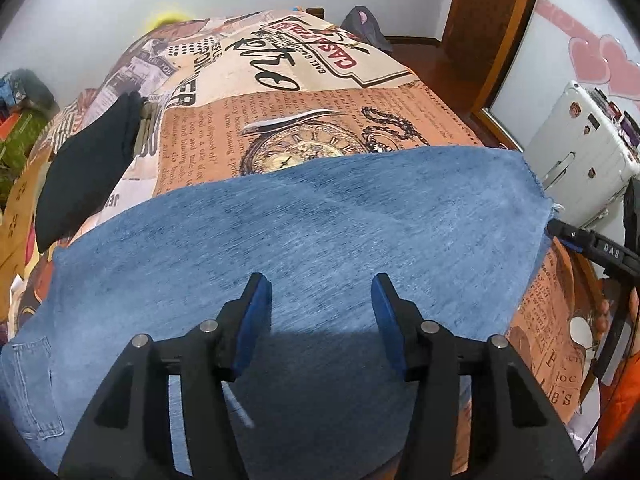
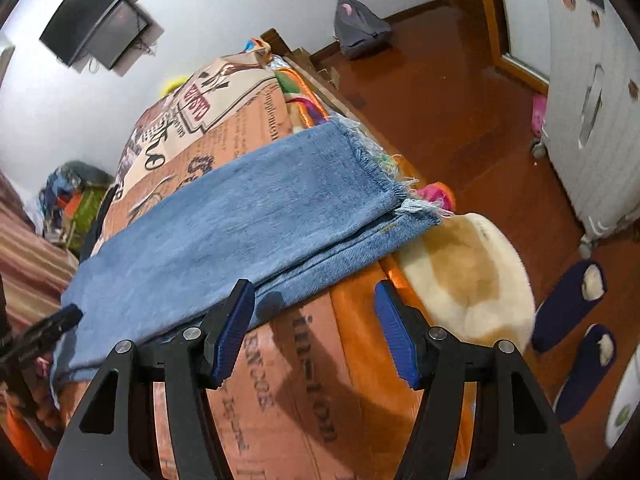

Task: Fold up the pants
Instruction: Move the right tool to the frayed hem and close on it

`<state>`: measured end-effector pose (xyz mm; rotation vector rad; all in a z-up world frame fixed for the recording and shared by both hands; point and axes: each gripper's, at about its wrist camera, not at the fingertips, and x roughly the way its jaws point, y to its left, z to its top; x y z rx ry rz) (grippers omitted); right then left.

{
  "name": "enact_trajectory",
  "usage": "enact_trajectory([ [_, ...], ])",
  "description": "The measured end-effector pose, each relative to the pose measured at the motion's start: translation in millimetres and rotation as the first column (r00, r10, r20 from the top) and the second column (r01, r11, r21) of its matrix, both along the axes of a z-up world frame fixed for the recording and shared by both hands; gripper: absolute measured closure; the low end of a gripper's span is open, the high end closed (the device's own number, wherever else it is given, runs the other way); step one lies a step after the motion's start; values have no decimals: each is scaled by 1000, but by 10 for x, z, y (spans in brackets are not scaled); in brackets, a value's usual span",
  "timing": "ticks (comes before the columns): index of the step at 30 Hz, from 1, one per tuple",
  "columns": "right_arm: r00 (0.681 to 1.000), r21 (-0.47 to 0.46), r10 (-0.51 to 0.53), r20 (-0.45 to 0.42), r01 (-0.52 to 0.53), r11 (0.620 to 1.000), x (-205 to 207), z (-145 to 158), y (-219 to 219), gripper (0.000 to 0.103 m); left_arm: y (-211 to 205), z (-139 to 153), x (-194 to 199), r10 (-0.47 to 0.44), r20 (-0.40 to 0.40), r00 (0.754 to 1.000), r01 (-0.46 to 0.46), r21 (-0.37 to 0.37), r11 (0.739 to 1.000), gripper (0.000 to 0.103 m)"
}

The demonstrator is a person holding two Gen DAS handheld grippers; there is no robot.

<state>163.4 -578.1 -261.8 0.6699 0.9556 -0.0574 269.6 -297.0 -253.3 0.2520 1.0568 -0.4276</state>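
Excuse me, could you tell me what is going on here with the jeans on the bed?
A person holding a gripper in each hand is folding blue denim jeans on a bed with a newspaper-print orange cover. The legs lie doubled lengthwise. The left gripper hovers open over the denim; the right gripper is open at the jeans' near edge, gripping nothing.

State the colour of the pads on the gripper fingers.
Blue, on black fingers; clearest in the right wrist view.
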Motion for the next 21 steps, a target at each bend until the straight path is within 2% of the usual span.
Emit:
enact_trajectory([
  [7,996,89,-83,28,81,993,111,-89,-229,44,-204,-35,6,-15,16,1000,15,27,1000,48],
  [12,995,67,-97,34,95,993,206,-140,-293,46,-265,-53,12,-21,24,999,20,41,999,48],
  [13,994,64,-102,39,99,993,213,-142,-300,49,-265,-54,12,-21,24,999,20,42,999,48],
  [15,993,56,-102,55,99,994,244,-134,-296,66,-269,-56,9,-21,25,999,20,41,999,48],
  [16,994,51,-95,62,92,994,257,-120,-295,70,-273,-57,7,-21,27,999,20,42,999,48],
  [18,992,40,-92,85,89,995,272,-72,-301,86,-274,-56,-9,-24,35,999,23,43,999,48],
  [19,991,30,-90,100,87,996,285,-38,-304,91,-272,-55,-16,-26,38,999,24,44,999,48],
  [21,988,14,-80,130,79,997,299,58,-312,92,-267,-52,-24,-29,42,999,27,42,999,48],
])
